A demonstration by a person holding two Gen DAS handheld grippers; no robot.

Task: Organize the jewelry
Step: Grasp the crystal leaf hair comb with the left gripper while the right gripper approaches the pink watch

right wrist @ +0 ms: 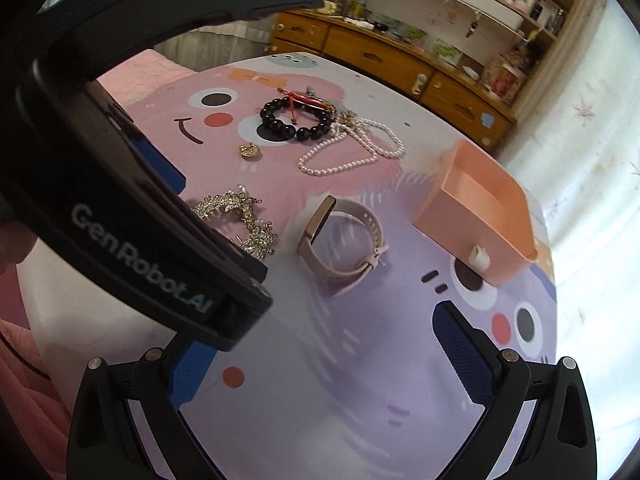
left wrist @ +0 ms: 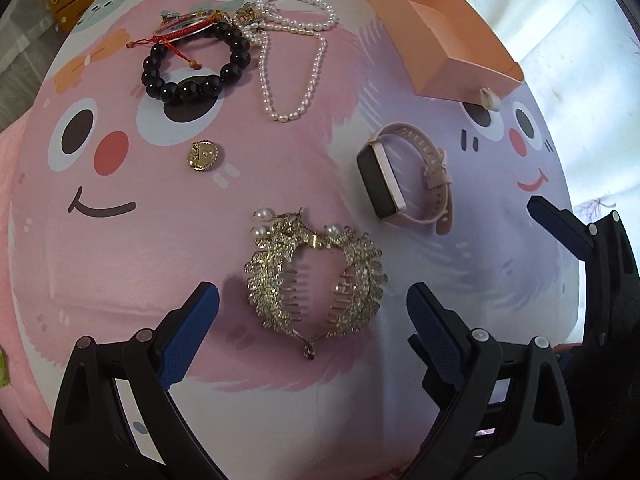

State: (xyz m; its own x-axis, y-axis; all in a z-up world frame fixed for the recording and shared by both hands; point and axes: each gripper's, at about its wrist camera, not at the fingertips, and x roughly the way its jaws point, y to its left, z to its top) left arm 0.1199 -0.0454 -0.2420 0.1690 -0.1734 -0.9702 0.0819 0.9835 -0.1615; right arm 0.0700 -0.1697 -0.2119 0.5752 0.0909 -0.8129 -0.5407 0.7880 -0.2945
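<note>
Hair clip (right wrist: 236,220), perhaps half hidden

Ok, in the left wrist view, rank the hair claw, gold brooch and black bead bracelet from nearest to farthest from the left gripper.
1. Hair claw: between the open fingers of the left gripper.
2. Gold brooch: farther up the table, left of centre.
3. Black bead bracelet: far end, upper left, beside the pearl necklace.

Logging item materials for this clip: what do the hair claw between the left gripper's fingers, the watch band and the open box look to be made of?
Hair claw: gold-toned metal, apparently, with glinting stones and pearl-like beads. Watch band: matte pink, likely silicone, judging by its punched holes. Box: peach card, probably, with thin flat matte walls.
</note>
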